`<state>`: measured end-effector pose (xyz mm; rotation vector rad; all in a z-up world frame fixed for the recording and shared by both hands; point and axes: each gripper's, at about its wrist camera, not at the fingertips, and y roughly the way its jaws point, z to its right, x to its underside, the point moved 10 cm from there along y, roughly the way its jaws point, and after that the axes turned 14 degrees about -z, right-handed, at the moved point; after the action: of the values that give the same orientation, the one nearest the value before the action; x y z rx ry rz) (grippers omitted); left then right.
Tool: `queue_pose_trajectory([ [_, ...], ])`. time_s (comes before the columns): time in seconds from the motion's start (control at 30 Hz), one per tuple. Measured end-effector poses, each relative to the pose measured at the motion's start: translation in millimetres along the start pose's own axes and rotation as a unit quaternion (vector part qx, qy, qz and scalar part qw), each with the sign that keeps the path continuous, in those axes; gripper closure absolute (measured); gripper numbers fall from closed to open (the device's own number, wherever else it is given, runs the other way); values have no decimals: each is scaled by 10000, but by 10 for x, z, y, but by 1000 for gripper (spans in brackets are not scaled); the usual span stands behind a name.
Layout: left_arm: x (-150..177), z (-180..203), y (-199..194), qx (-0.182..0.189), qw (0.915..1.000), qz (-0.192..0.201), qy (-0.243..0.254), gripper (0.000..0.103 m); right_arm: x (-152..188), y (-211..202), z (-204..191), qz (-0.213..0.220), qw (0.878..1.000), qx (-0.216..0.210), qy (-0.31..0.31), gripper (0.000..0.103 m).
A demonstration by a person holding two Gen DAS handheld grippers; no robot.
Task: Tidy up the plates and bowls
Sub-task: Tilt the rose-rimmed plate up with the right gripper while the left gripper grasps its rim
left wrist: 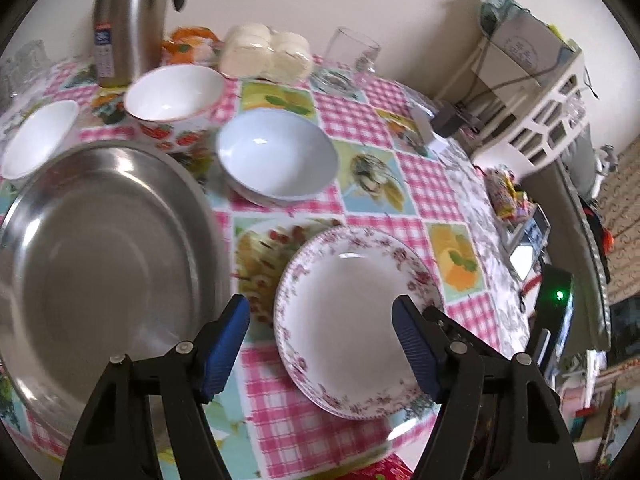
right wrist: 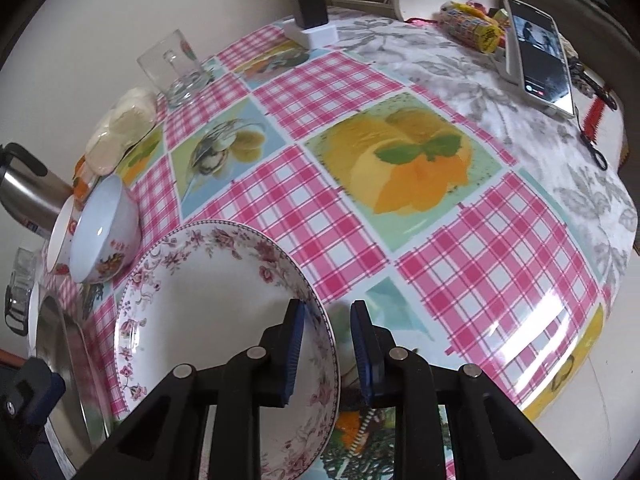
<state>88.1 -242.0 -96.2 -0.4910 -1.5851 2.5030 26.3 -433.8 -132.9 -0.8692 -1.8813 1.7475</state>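
A floral-rimmed deep plate lies on the checked tablecloth. My right gripper is shut on its near rim, one pad inside the plate and one outside. My left gripper hangs open above the cloth, its pads straddling the plate's left half without touching it. To the left sits a large steel tray. Behind the plate stand a pale blue bowl, a strawberry-patterned bowl and a small white bowl.
A steel thermos, a bag of white buns and a glass mug line the wall side. A phone, a charger and sweets lie at the far right. The table edge curves away on the right.
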Motion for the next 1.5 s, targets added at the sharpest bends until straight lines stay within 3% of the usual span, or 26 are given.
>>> queue_pose_trajectory([
  [0.27, 163, 217, 201, 114, 9990, -379, 208, 28, -6, -26, 77, 30, 9998, -43, 177, 78],
  [0.6, 331, 190, 489, -175, 9965, -806, 123, 28, 2, -27, 117, 24, 9995, -90, 312, 77],
  [0.8, 336, 109, 600, -393, 9956, -851, 50, 29, 15, -19, 111, -7, 9995, -124, 301, 77],
  [0.93, 340, 61, 681, -411, 9950, -910, -28, 41, 15, -11, 108, -26, 9994, -163, 307, 77],
  [1.5, 185, 11, 831, -337, 9971, -664, -154, 45, 37, 54, 34, -179, 9991, -352, 154, 76],
])
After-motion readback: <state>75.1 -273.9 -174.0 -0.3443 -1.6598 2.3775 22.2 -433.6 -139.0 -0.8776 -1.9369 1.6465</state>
